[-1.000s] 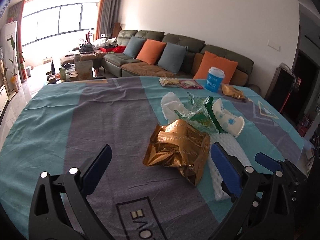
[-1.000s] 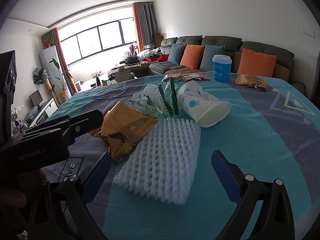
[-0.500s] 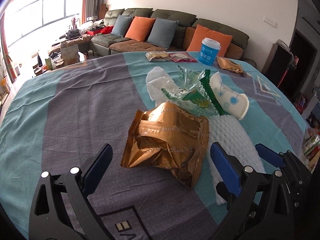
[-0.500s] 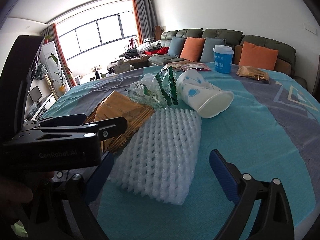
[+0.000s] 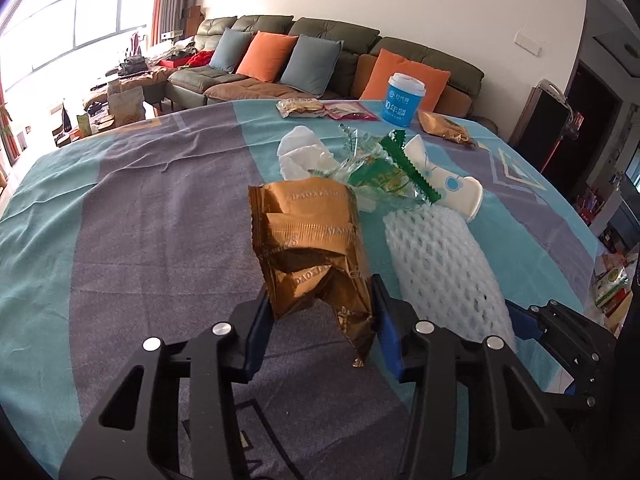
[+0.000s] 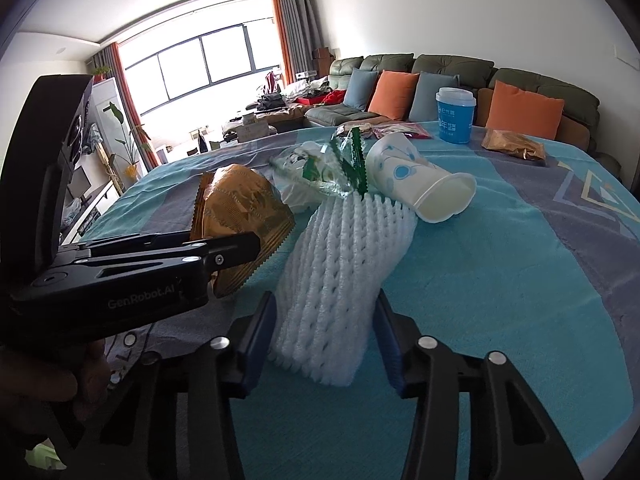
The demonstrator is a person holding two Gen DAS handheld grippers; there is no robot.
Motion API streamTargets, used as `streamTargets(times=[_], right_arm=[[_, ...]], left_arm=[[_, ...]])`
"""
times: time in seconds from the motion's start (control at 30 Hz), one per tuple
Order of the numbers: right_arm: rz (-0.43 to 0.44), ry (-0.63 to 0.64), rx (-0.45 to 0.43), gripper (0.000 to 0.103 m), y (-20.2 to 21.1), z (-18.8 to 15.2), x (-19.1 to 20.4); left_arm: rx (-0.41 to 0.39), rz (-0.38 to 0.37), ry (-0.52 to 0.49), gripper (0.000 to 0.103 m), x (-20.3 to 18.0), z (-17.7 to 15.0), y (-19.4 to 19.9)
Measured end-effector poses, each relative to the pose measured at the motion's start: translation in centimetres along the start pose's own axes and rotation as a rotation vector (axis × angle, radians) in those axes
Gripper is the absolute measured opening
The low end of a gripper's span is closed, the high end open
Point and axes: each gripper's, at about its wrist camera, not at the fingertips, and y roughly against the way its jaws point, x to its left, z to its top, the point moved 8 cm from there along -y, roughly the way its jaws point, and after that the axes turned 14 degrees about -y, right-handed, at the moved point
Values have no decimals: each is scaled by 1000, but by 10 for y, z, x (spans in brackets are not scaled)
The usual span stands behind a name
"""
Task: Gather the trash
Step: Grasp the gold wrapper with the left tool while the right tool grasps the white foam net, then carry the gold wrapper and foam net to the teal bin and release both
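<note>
A crumpled gold snack wrapper [image 5: 308, 232] stands bunched up between the blue pads of my left gripper [image 5: 320, 308]. The jaws are closing and the pads press its lower sides. In the right wrist view that wrapper [image 6: 240, 208] sticks out past the left gripper [image 6: 244, 246] at the left. My right gripper [image 6: 325, 312] is closing on the near end of a white foam net sleeve [image 6: 344, 248], which is squeezed narrow between the pads. Behind lie a tipped paper cup [image 6: 424, 184], a clear green-edged wrapper [image 6: 332, 168] and a white crumpled piece [image 5: 300, 152].
A teal and grey cloth [image 6: 520, 280] covers the table. At the far edge stand a blue lidded cup [image 6: 456, 116], another gold wrapper [image 6: 514, 144] and two snack packets [image 5: 304, 108]. A sofa with cushions lies beyond. A hand [image 6: 60, 392] holds the left gripper.
Both grippers went from wide open to closed in on their items. The left one moved forward and down onto the gold wrapper, which now stands bunched up; the foam net is pinched narrower.
</note>
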Motion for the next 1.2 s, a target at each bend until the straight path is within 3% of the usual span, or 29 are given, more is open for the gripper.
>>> streamTargets(times=[0.33, 0.73, 1.07, 1.2], right_arm=[[15, -13, -12, 12, 11, 3, 0], [-19, 10, -114, 10, 47, 13, 3], [51, 87, -165, 10, 66, 22, 43], [91, 126, -177, 10, 70, 24, 65]], left_arm=[[-40, 12, 20, 29, 4, -9, 20], [-124, 31, 75, 26, 20, -21, 66], [-214, 99, 115, 26, 40, -27, 122], [-267, 159, 114, 26, 49, -31, 156]])
